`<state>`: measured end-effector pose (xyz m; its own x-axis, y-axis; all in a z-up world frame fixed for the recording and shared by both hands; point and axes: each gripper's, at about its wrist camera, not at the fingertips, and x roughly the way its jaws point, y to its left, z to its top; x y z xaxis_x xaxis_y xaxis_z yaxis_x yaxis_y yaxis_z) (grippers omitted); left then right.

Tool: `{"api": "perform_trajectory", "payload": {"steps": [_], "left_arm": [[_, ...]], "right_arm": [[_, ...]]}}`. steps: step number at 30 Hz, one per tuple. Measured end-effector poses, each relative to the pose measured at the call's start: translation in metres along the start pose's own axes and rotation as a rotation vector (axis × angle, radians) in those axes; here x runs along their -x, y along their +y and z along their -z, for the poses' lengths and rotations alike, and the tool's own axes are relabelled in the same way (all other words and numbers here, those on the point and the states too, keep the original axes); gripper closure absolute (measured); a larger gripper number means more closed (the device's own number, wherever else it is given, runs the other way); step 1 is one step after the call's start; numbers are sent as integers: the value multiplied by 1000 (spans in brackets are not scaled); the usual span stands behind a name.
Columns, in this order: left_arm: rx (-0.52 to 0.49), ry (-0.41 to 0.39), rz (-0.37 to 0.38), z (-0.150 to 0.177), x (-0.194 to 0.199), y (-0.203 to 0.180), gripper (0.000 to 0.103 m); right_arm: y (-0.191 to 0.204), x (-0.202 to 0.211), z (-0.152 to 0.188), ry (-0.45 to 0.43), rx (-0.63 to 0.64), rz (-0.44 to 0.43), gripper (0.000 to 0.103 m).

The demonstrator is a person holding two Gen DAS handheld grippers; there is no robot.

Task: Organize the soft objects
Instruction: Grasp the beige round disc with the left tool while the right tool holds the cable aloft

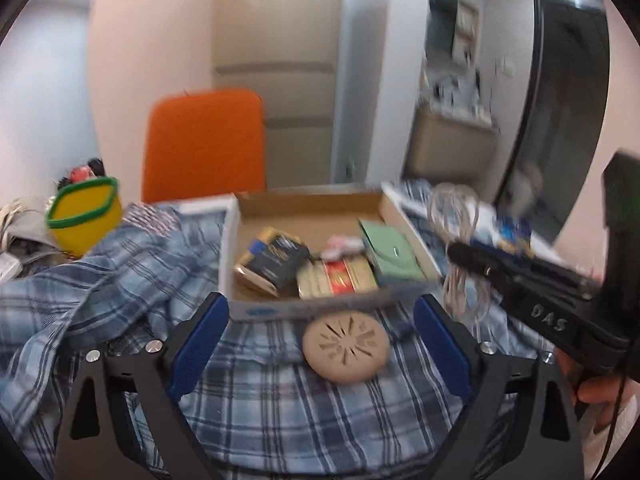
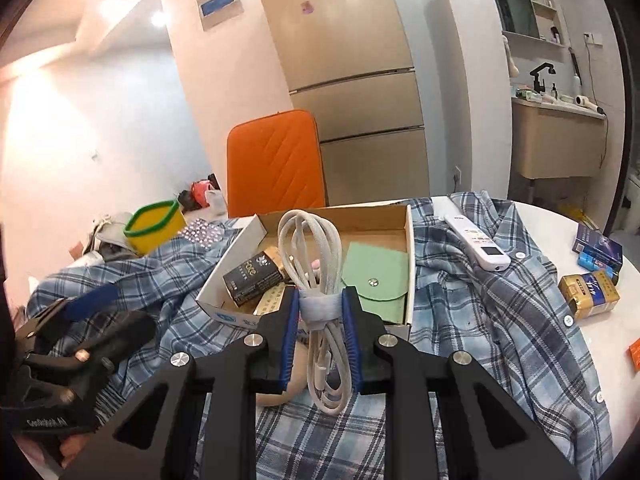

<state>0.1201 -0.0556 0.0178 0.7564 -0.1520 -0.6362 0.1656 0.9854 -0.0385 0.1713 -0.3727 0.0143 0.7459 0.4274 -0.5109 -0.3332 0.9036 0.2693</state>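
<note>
Clamped between the right gripper (image 2: pixel 320 312) pads, a coiled white cable (image 2: pixel 316 280) is held just before the cardboard box (image 2: pixel 410 240). Only the left view shows the left gripper (image 1: pixel 320 328) spread wide, empty, around a tan disc (image 1: pixel 346 348) on the plaid shirt (image 1: pixel 280 400) before that box.

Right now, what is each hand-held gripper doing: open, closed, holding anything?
Left hand-held gripper: open, nothing held; round tan disc lies between its fingers on the plaid shirt.
Right hand-held gripper: closed on the bundled white cable.
</note>
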Motion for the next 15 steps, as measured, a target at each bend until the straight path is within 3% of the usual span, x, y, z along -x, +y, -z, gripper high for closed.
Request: {"api": "perform_trajectory", "payload": {"steps": [2,7,11,15], "left_arm": [[-4,58,14,-6,-12,-7,11],[11,188,56,-7,-45,-16,15],[27,276,110,-1,-69,-17,19],[43,293,119,6,-86,-17,22]], "right_arm": [[-4,4,-2,-8,-13,3,80],[-19,5,1,9,-29,124,80],[-28,8,-2,6,-61,108,80],[-27,13,-2,-2,-52,89,80]]}}
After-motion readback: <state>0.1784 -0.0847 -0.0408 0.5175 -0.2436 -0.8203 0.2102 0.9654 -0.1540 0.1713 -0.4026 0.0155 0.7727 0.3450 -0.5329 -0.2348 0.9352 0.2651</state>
